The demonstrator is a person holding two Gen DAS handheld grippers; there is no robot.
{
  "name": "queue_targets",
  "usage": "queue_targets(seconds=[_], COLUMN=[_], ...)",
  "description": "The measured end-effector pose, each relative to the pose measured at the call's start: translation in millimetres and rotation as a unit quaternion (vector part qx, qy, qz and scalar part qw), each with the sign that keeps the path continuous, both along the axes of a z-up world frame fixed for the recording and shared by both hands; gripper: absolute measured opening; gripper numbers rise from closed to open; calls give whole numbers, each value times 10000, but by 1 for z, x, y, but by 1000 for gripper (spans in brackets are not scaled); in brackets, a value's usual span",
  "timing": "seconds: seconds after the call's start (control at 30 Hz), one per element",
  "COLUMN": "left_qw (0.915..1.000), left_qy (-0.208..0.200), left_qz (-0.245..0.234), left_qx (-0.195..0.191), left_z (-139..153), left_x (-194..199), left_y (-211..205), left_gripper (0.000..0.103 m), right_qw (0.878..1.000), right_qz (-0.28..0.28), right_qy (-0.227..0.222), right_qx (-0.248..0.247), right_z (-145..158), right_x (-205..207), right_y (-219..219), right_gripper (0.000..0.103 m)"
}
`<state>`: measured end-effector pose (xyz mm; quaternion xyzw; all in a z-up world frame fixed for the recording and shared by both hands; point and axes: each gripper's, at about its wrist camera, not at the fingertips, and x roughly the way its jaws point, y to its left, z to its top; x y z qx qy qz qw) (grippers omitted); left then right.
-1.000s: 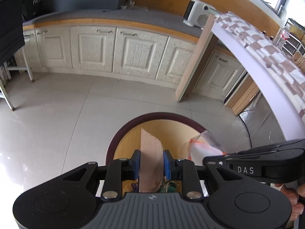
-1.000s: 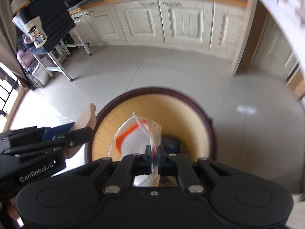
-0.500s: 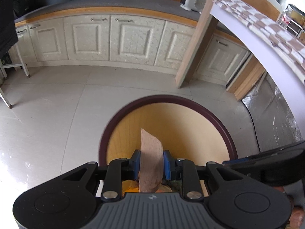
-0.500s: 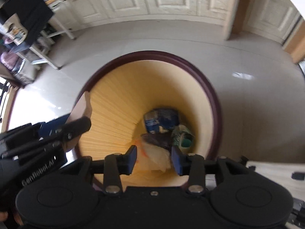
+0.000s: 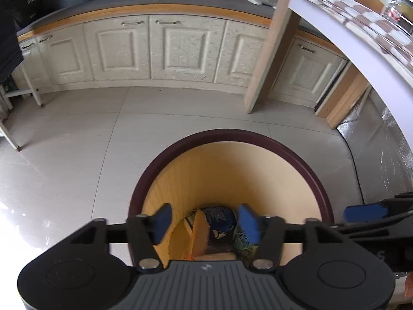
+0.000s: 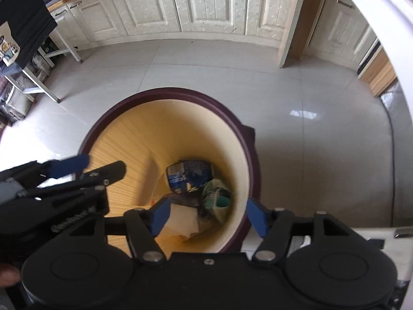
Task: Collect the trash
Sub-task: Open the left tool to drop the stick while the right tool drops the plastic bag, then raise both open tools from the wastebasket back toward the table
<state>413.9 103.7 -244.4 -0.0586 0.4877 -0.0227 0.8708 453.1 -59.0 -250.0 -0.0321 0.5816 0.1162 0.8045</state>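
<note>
in the lower centre of both wrist views, the left gripper (image 5: 205,223) and right gripper (image 6: 209,215) are hovering over the bin (image 6: 108,118), jaws just opening wide and empty; the trash (image 6: 189,174) is lying at its bottom.

The bin (image 6: 247,155) mouth stands open and unblocked beneath both grippers, its bottom crowded with wrappers (image 6: 189,174), bare tiled floor (image 5: 77,142) lying around it up to the cabinets (image 5: 180,49).
</note>
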Motion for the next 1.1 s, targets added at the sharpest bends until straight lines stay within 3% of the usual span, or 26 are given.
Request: queue_targets(seconds=[0.47,0.6,1.1], left_qw=[9992,9987,9972], left_qy=[222,292,223], left_qz=[279,364,589], left_qx=[184,218,398], left_z=[12,16,41], left_x=[-21,-25,-51], left_y=[15,21,35], left_gripper=[101,103,103], right_qw=[9999,9994,9976], right_qz=[-88,-263,-385], right_qy=[-124,-213,-560], right_qx=[-27,49,111], right_z=[9,15,27], right_x=[-9,-13,-37], right_y=[-12,-21,-29], right_gripper=[86,98,103])
